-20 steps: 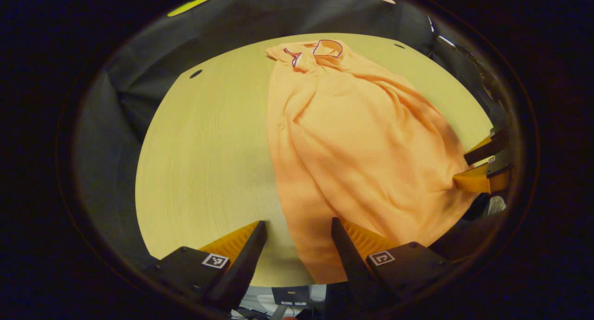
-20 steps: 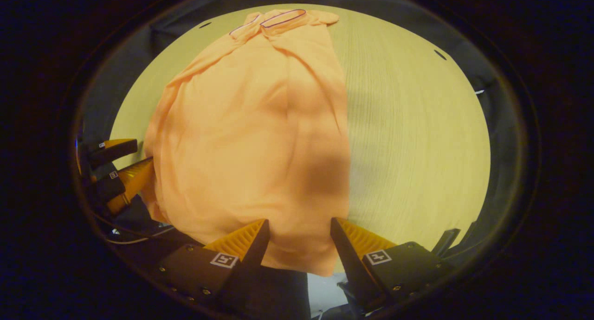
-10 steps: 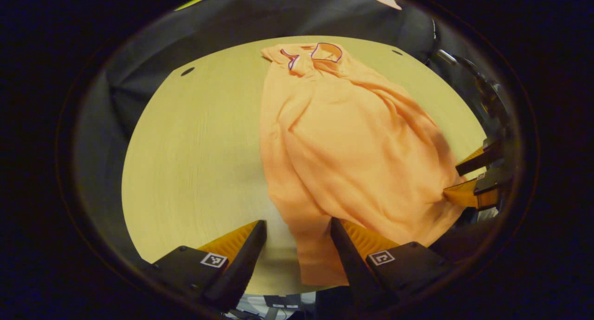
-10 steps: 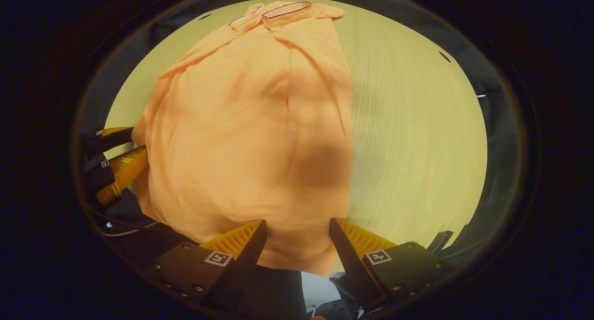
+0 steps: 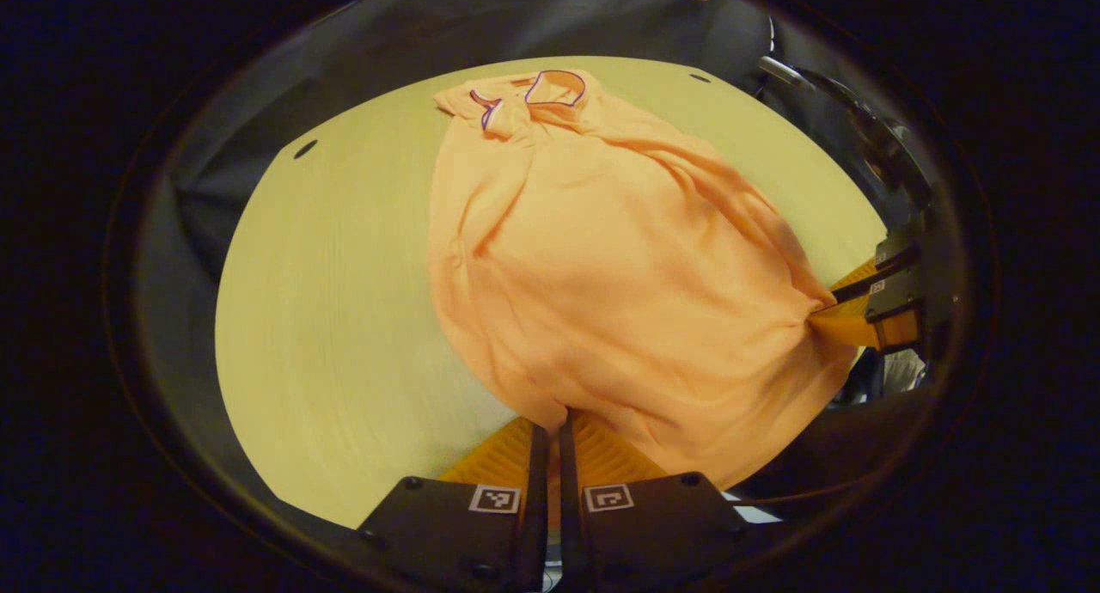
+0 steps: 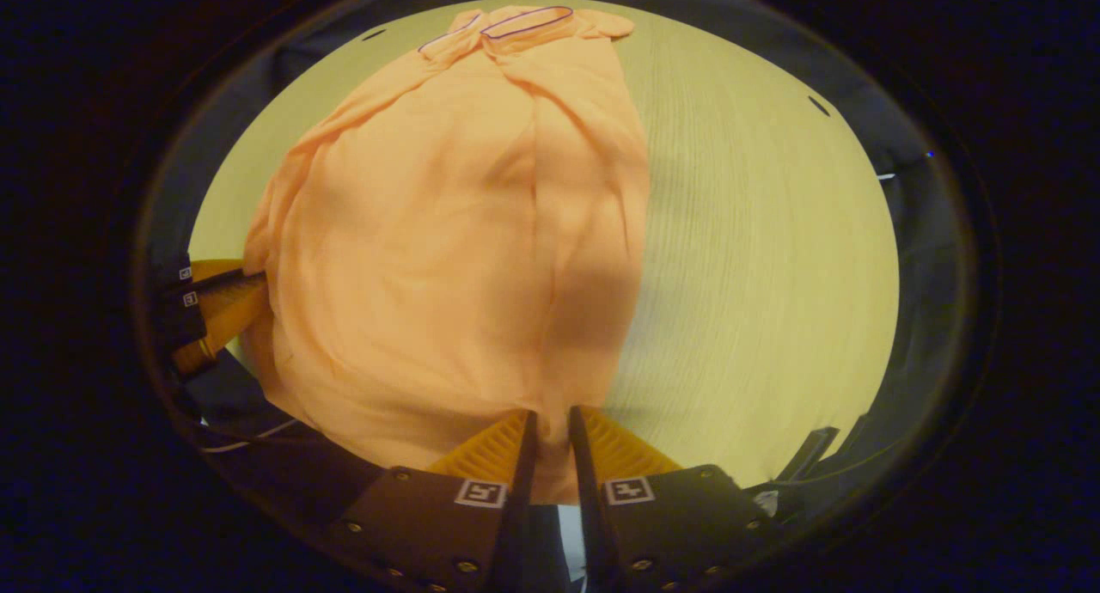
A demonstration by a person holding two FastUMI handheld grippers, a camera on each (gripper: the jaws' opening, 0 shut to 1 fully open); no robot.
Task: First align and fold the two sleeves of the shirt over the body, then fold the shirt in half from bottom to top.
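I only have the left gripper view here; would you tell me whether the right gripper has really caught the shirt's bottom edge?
Observer: Yes. In the right gripper view, the right gripper has its fingers nearly together, with the hem of the shirt pinched between them.
Operator: Is the shirt's edge on that side straight?
Observer: Fairly straight from the collar down to the hem, with bare table beyond it.
Operator: How does my own grip look from there?
Observer: The left gripper meets the opposite hem corner, with the fabric bunched at its tips.
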